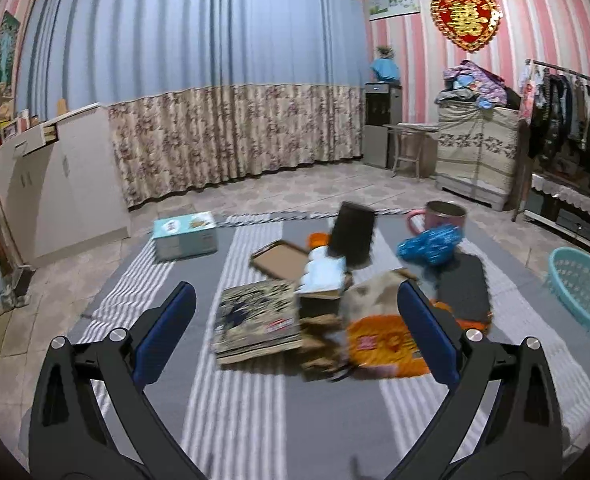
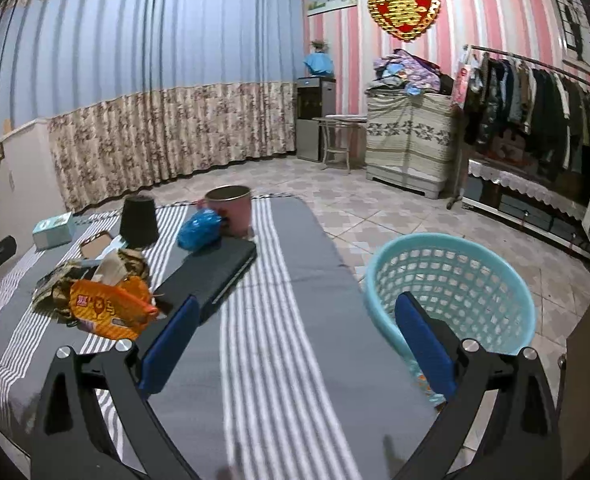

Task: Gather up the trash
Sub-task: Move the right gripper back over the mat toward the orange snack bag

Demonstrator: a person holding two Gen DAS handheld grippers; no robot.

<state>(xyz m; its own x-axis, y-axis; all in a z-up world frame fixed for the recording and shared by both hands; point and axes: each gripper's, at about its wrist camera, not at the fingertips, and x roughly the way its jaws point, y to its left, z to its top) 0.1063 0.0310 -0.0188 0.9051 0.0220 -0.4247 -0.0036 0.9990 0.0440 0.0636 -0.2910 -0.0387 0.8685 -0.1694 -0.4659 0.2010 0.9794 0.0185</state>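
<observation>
Striped mat (image 1: 251, 408) is spread beneath both tools. Basket (image 2: 455, 292) stands off the mat edge, just behind the right gripper's (image 2: 295, 344) outer finger. Trash pile lies ahead between the left gripper's (image 1: 297, 332) fingers: patterned box (image 1: 255, 320), orange wrapper (image 1: 379, 344), blue bag (image 1: 431, 246). Both pairs of fingers are spread wide, nothing held. Step judged: approach, nothing picked yet. Next, one piece is to be closed on, then carried to the basket.
</observation>
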